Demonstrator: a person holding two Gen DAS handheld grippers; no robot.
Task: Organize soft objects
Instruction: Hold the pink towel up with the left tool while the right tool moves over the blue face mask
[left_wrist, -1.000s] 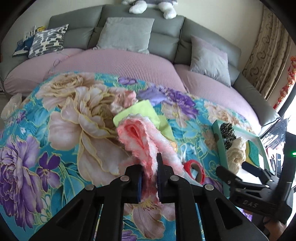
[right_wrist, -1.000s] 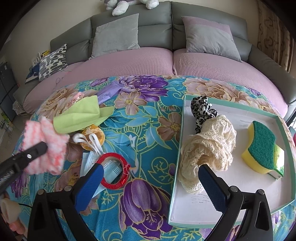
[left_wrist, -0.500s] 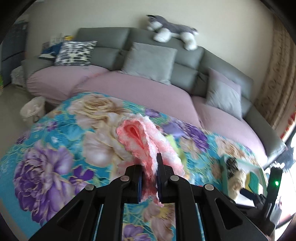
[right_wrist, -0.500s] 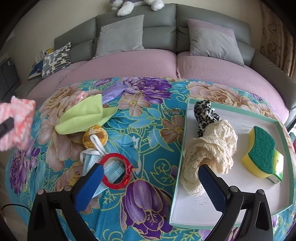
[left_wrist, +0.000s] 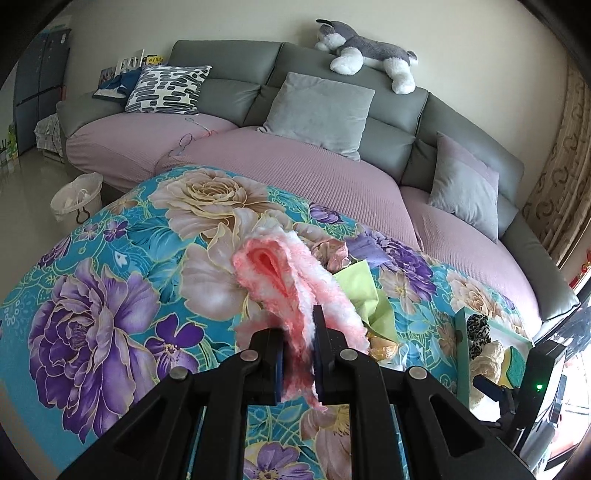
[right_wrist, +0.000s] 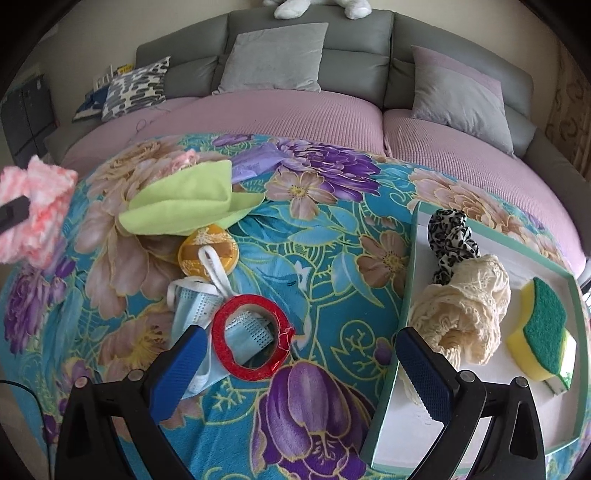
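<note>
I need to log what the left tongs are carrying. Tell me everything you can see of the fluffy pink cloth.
The pink cloth is fuzzy, mottled pink and white, like chenille or plush. It is folded into a loop with a smoother, deeper pink inside. The left tongs pinch its lower part, a ragged end hanging below the pads. It is lifted off the floral blanket, touching only the tongs; the right view shows it held off to the left.

A home living room: grey sofa (left_wrist: 332, 110) with cushions (left_wrist: 317, 110) and plush dog (left_wrist: 369, 59).
</note>
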